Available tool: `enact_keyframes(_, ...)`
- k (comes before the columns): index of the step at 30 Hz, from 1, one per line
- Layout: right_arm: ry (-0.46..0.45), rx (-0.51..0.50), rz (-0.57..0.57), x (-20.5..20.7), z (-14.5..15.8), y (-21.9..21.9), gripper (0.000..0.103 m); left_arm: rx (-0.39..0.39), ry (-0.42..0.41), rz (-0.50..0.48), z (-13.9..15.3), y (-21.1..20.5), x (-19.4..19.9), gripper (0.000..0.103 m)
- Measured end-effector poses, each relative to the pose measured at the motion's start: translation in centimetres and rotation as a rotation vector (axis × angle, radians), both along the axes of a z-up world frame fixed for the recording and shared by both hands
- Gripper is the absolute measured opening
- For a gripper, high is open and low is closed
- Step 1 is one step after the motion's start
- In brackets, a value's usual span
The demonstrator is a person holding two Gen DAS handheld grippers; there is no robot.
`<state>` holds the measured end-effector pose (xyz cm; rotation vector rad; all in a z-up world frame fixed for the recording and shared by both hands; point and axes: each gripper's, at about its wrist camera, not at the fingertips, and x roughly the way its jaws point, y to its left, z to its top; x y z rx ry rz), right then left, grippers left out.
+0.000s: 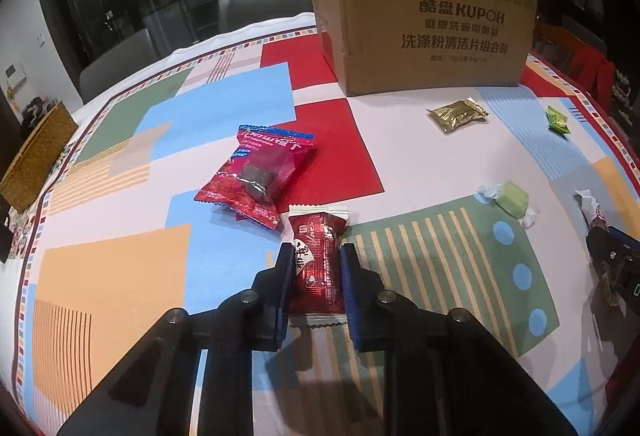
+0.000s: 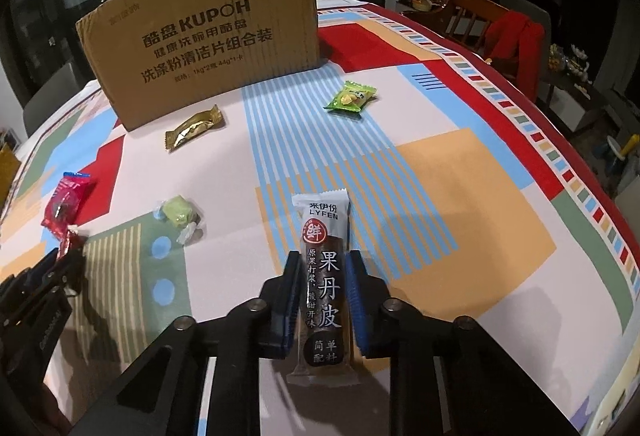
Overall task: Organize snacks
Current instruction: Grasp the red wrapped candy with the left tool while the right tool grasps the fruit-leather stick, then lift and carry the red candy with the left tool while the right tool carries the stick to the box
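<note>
the left claw [image 1: 314, 256] is clenched on a dark red candy packet [image 1: 318, 268]; the right claw [image 2: 323, 264] grips a long fruit-leather bar [image 2: 323, 276], both low on the desk [image 2: 460, 176], cardboard box [image 2: 208, 48] far behind.

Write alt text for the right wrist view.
The right tool is shut on a long dark fruit-leather bar lying on a colourful tablecloth. Beyond sit a cardboard box and scattered wrapped sweets.
</note>
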<state>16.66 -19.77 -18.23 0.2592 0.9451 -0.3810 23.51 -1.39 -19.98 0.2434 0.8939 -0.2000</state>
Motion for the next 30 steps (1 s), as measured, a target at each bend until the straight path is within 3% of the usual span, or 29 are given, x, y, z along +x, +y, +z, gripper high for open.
enact_keyframes(15,-0.013,0.012,0.029,0.1,0.5,0.0,0.02,-0.009,-0.012,0.003,1.0,0.0,-0.5,0.022)
enact_keyframes(30,-0.068,0.0,0.079,0.3,3.0,0.1,0.02,-0.017,-0.043,0.032,3.6,0.1,-1.3,0.022)
